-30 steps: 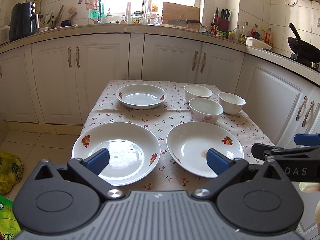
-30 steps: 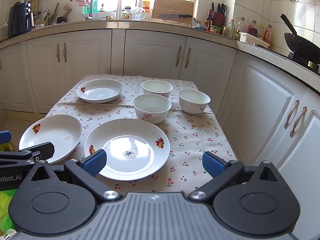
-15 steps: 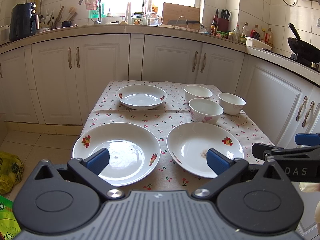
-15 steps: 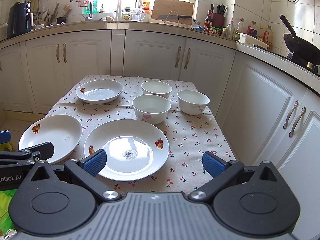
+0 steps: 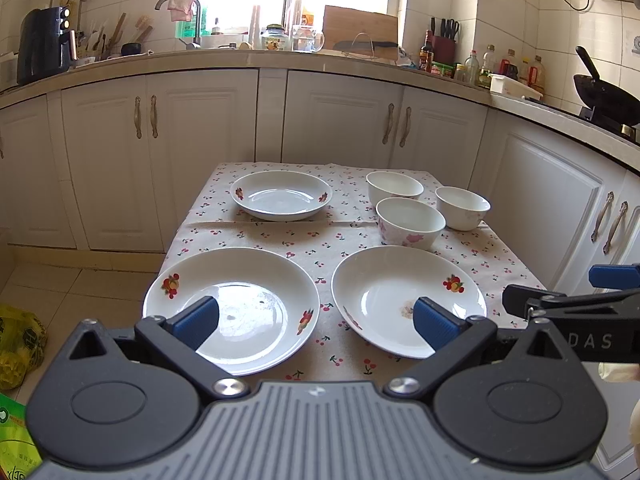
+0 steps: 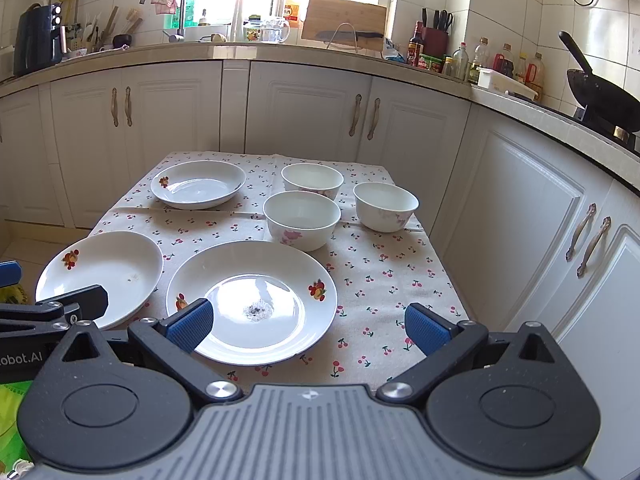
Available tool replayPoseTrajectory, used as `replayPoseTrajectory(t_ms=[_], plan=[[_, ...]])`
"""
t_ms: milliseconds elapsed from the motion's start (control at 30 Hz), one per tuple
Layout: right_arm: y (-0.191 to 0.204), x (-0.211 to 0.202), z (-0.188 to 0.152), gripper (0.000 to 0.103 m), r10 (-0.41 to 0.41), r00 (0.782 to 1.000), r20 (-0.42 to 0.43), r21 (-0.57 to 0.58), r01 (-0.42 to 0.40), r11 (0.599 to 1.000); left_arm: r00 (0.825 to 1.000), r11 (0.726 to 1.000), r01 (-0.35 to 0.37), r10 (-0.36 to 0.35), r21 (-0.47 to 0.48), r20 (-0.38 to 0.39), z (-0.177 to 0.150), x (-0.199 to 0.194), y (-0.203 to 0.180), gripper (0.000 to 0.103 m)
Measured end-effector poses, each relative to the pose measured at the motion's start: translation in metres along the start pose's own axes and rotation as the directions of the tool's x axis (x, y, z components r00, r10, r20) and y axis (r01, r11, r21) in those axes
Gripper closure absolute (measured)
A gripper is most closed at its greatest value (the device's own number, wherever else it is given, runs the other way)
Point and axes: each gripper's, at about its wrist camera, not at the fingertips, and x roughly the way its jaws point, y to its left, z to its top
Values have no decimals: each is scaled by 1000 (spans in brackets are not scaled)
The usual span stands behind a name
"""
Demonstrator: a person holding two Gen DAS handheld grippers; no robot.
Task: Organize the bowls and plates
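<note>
- Sitting on a cherry-print tablecloth [image 5: 256,236] are three white plates and three white bowls, all upright and apart from one another.
- In the left wrist view, the near-left plate [image 5: 236,280] and near-right plate [image 5: 384,280] fill the lower middle, each with fruit motifs on the rim.
- A third, deeper plate [image 5: 281,194] lies upper centre.
- The pink-flowered bowl [image 5: 410,222] sits just above the near-right plate, with two more bowls [image 5: 394,188] [image 5: 462,206] behind it.
- The left gripper [image 5: 316,318] is spread wide, gripping nothing.
- The right gripper [image 6: 306,324] is equally wide, also empty.
- Readable lettering: "DAS" at the left view's right edge, "obot.AI" at the right view's left edge.
</note>
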Motion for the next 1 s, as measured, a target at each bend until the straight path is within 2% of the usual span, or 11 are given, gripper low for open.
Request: replayPoseTrajectory(t_ms=[400, 767, 1000], plan=[[0, 5, 9, 0, 19, 1000, 14, -7, -19, 1000, 1000, 1000, 20, -20, 6, -4, 2, 6, 3, 1], [-2, 20, 23, 0, 87, 994, 71, -18, -86, 996, 999, 999, 14, -13, 43, -29, 4, 24, 12, 1], [0, 35, 43, 0, 101, 989, 109, -50, -96, 994, 1000, 996, 6, -4, 88, -23, 1, 35, 26, 1]])
